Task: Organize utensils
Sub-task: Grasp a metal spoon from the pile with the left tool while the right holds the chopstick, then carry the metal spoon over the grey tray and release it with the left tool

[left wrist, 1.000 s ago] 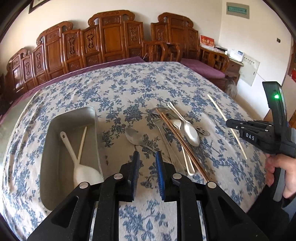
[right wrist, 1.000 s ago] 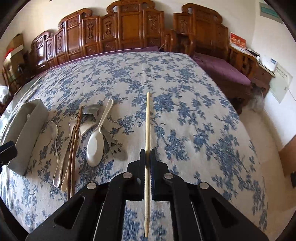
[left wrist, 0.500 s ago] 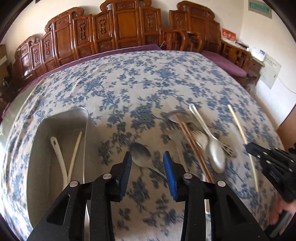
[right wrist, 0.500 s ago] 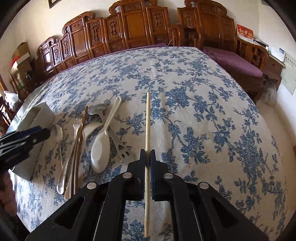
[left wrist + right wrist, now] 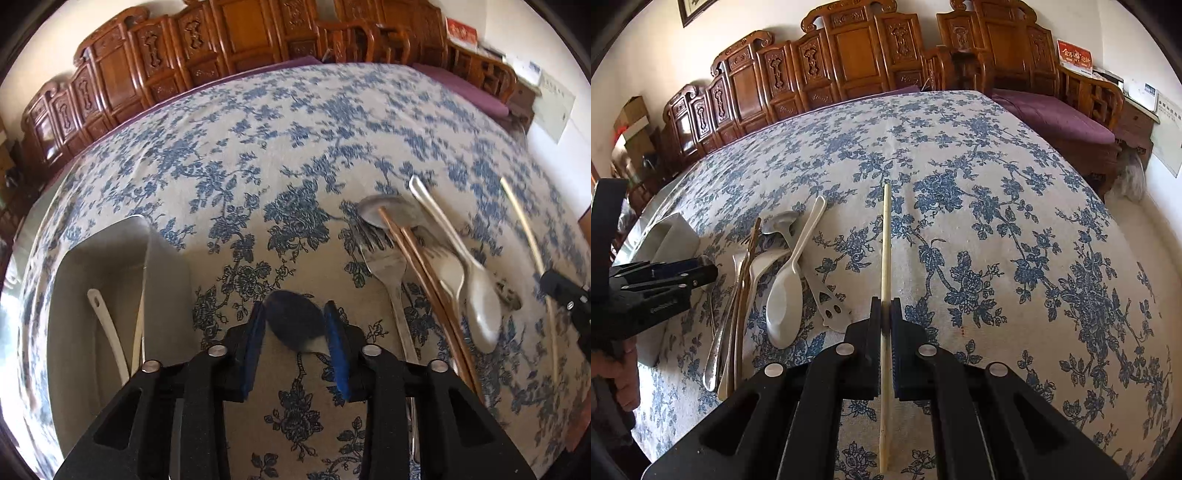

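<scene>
My left gripper (image 5: pixel 295 325) has just been closing a little; its fingers (image 5: pixel 255 339) straddle the dark metal spoon (image 5: pixel 295 321) on the tabletop (image 5: pixel 314 122), not visibly pinching yet. My right gripper (image 5: pixel 885 310) is clenched on a pale chopstick (image 5: pixel 885 236). I judge this the spoon pickup: next, squeeze and lift toward the metal tray (image 5: pixel 74 277) on the left, clear of the utensil pile (image 5: pixel 424 258) on the right.
</scene>
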{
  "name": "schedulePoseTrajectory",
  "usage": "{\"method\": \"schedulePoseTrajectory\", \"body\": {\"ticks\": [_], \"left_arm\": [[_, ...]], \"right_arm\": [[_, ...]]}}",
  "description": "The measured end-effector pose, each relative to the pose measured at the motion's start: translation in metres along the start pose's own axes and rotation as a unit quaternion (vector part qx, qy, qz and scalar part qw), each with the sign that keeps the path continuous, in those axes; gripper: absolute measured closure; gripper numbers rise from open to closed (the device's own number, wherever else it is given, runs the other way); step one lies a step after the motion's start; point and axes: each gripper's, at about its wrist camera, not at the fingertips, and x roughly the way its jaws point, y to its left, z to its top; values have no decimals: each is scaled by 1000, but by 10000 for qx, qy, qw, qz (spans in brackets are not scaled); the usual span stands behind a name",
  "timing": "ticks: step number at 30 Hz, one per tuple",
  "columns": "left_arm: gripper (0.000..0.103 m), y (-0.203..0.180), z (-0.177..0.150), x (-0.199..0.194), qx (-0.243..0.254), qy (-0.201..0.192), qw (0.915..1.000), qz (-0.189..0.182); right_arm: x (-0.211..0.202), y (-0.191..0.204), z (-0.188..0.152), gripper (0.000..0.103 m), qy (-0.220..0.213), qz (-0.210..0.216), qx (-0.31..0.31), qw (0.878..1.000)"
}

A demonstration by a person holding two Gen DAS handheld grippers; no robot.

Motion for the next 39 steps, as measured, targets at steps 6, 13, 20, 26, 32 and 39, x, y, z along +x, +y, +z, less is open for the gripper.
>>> {"method": "schedulePoseTrajectory", "body": {"ticks": [6, 13, 20, 26, 32, 39], "left_arm": [[97, 3, 3, -6, -22, -117, 9999, -83], [101, 2, 6, -19, -31, -319, 9992, -236], [103, 6, 17, -55, -33, -758, 9968, -235], [103, 15, 17, -92, -39, -1140, 9932, -213], [103, 36, 9, -121, -90, -1403, 9899, -203], [103, 75, 0, -140, -162, -1581, 9873, -82]], "right_arm": [[1, 1, 0, 97, -7, 10, -4, 10000], [1, 4, -1, 97, -20, 15, -42, 10000], [-8, 11, 2, 97, -158, 111, -76, 9998], [-22, 26, 6, 97, -369, 386, -196, 9984], [-33, 57, 8, 97, -494, 687, -456, 9954], [-45, 100, 6, 97, -583, 1068, -809, 9893]]}}
